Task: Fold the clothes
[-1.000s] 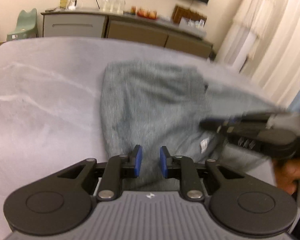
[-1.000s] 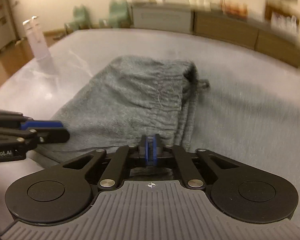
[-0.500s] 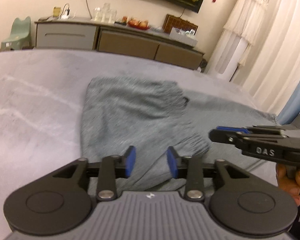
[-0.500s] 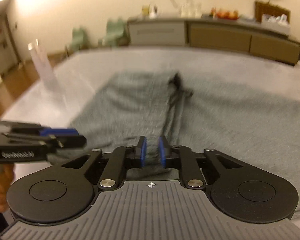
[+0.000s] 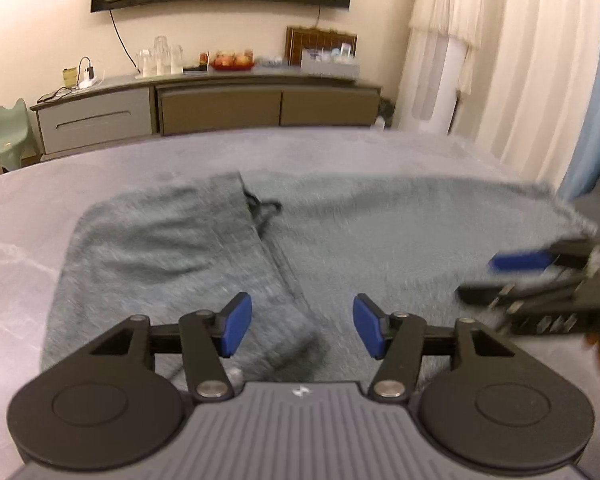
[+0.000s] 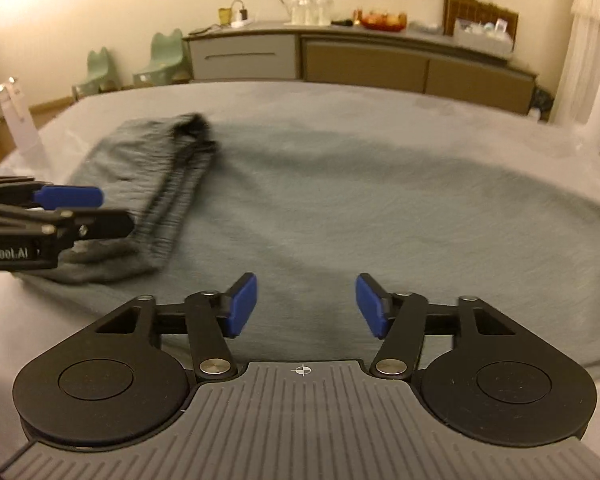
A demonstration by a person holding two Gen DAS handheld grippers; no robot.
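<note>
Grey sweatpants (image 5: pixel 380 240) lie spread across the grey table, their waistband end folded over into a thicker flap (image 5: pixel 172 248) on the left, with a dark drawstring (image 5: pixel 260 208) at the fold. The pants also show in the right wrist view (image 6: pixel 360 208), the folded flap (image 6: pixel 160 184) at its left. My left gripper (image 5: pixel 302 330) is open and empty, just above the flap's near edge. My right gripper (image 6: pixel 306 306) is open and empty over the flat part of the pants. Each gripper shows in the other's view: the right one (image 5: pixel 540 276), the left one (image 6: pixel 56 212).
The grey table (image 5: pixel 28 208) extends left of the pants. A long sideboard (image 5: pixel 204 104) with glasses and fruit stands along the far wall. Green child chairs (image 6: pixel 164 56) stand at the left, white curtains (image 5: pixel 520 60) at the right. A white upright object (image 6: pixel 18 120) stands at the table's left edge.
Both grippers have opened wide and let go of the cloth. The right gripper was shut on the pants one second ago. Both have drawn back and the pants lie flatter.
</note>
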